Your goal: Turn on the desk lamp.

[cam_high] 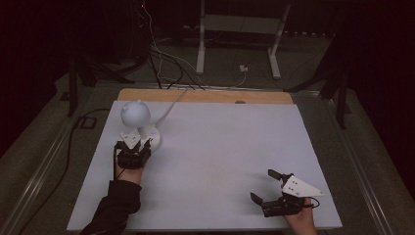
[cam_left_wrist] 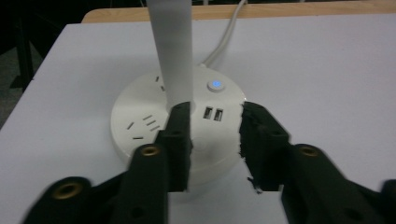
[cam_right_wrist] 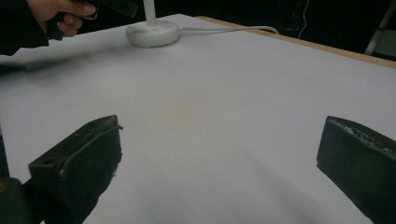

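A white desk lamp with a ball-shaped head [cam_high: 135, 113] stands at the table's back left on a round base [cam_left_wrist: 135, 112]. The base carries socket slots, two USB ports [cam_left_wrist: 213, 114] and a small button lit blue [cam_left_wrist: 215, 84]. My left gripper [cam_left_wrist: 215, 109] hovers over the near side of the base, its jaws a narrow gap apart with nothing pressed between them. The left jaw stands beside the lamp's stem [cam_left_wrist: 172, 46]. My right gripper [cam_high: 263, 185] rests near the front right edge, jaws wide open and empty over bare table [cam_right_wrist: 222, 126].
A white board [cam_high: 220, 147] covers the table, with a strip of wood [cam_high: 205, 95] showing along its far edge. The lamp's white cord [cam_high: 171, 105] runs off the back. Beyond stand a white frame's legs and loose cables on the floor.
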